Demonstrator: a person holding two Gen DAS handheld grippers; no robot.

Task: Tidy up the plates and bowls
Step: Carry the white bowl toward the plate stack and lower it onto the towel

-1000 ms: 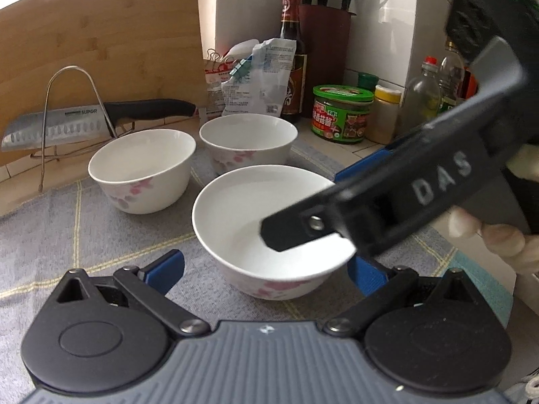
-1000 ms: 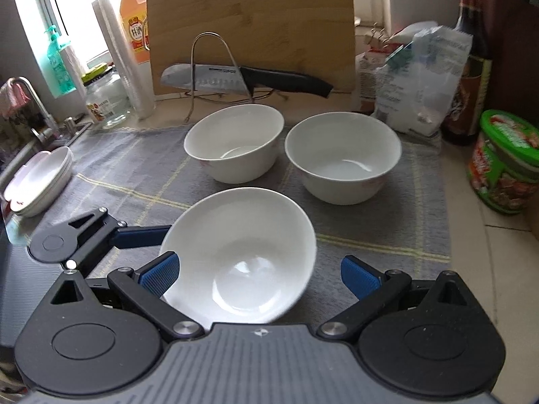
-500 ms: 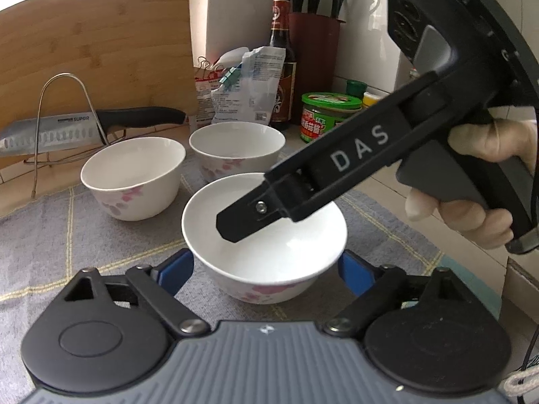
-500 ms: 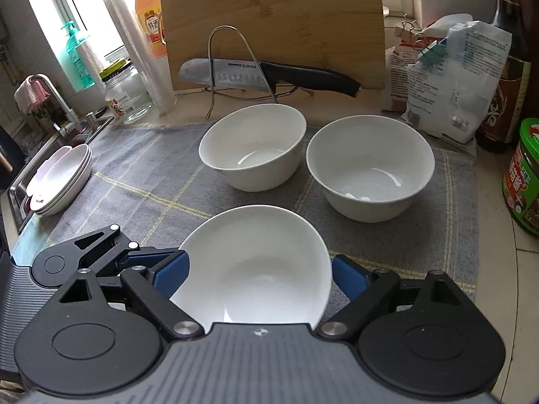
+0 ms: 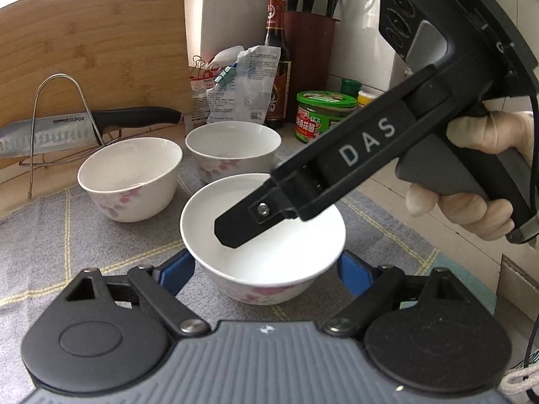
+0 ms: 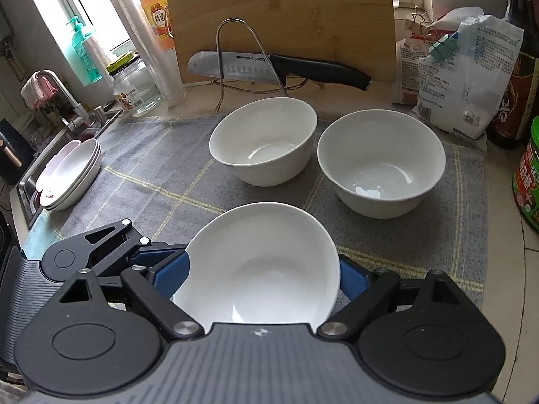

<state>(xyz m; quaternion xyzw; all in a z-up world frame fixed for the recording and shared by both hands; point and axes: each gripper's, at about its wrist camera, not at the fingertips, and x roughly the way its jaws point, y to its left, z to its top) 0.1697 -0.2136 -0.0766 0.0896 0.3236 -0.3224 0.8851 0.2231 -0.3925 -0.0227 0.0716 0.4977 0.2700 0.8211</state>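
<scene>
Three white bowls with pink flowers stand on a grey checked mat [image 6: 168, 175]. The nearest bowl [image 5: 256, 289] lies between the blue pads of my left gripper [image 5: 264, 271], whose jaws are closing and touch its sides. My right gripper [image 6: 261, 277] is shut on the same bowl [image 6: 262, 269], which looks tipped toward that camera. In the left wrist view one black right finger [image 5: 242, 225] crosses over the bowl's mouth. The left gripper's fingers [image 6: 101, 242] show at the bowl's left. Two more bowls [image 6: 266, 141] [image 6: 380, 165] sit side by side behind. Stacked plates [image 6: 69, 175] rest far left.
Behind the bowls a knife [image 6: 269, 67] lies on a wire rack against a leaning wooden cutting board [image 6: 279, 17]. Bags [image 6: 465, 67], a dark sauce bottle [image 5: 278, 64], a green-lidded jar [image 5: 323, 114] and a knife block [image 5: 310, 50] crowd the right. A sink [image 6: 33, 181] lies far left.
Both grippers' jaws have closed from wide apart onto the nearest bowl. In the left wrist view the right gripper has drawn up and to the right.
</scene>
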